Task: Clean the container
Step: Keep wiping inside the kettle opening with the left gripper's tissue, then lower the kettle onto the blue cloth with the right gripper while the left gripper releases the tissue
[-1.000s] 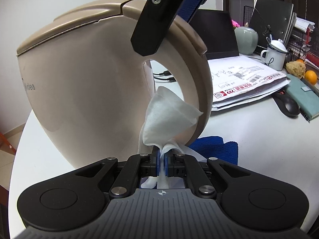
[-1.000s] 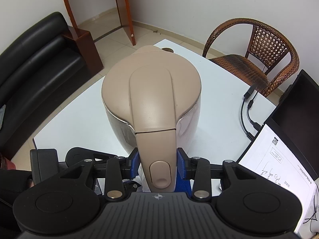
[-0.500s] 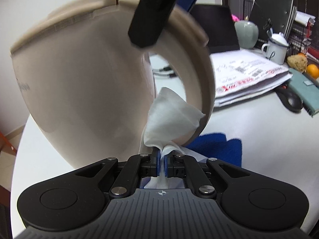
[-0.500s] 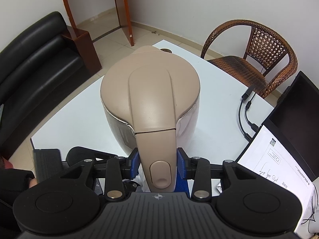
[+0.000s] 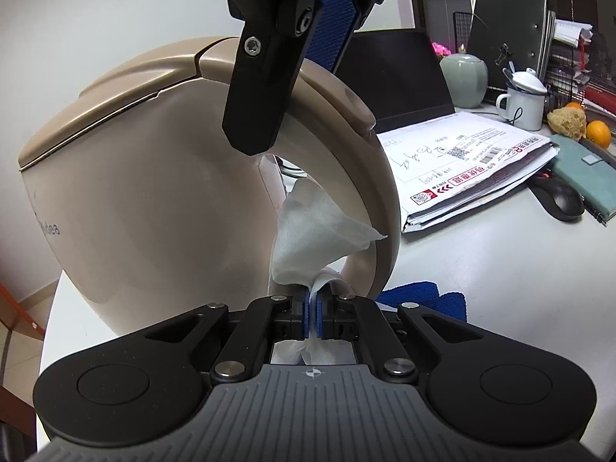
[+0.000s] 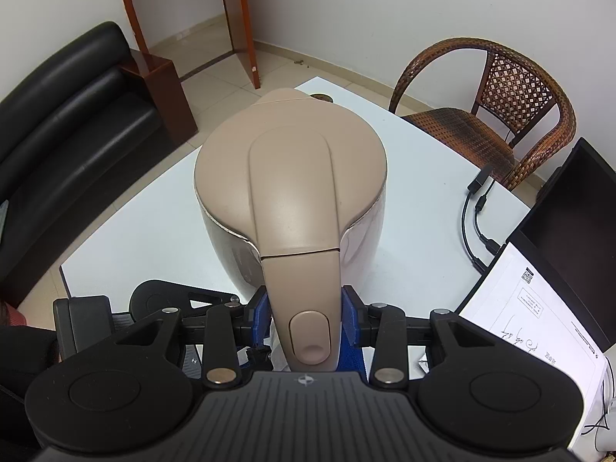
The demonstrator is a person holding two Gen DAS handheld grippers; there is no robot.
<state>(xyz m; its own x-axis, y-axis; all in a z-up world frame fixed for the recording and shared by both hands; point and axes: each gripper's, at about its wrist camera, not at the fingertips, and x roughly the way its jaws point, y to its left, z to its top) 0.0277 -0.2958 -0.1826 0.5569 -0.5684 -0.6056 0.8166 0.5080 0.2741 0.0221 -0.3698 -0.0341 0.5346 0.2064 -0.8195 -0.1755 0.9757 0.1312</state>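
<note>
Both grippers: matte black linkage arms w/ silver pivot screws, ribbed grey housing w/ small crosshair mark, round black discs each side. Left gripper (image 5: 312, 310), right gripper (image 6: 306, 315): blue textured pads (image 5: 335, 27).

Left wrist view looks sideways, close at the kettle (image 5: 154, 192); right wrist view looks down on it.

We see a beige electric kettle (image 5: 154, 200), lid closed, tilted on the white worktop (image 6: 154, 238); a crumpled white wipe (image 5: 308, 238) sits inside its loop handle (image 5: 369, 177).
</note>
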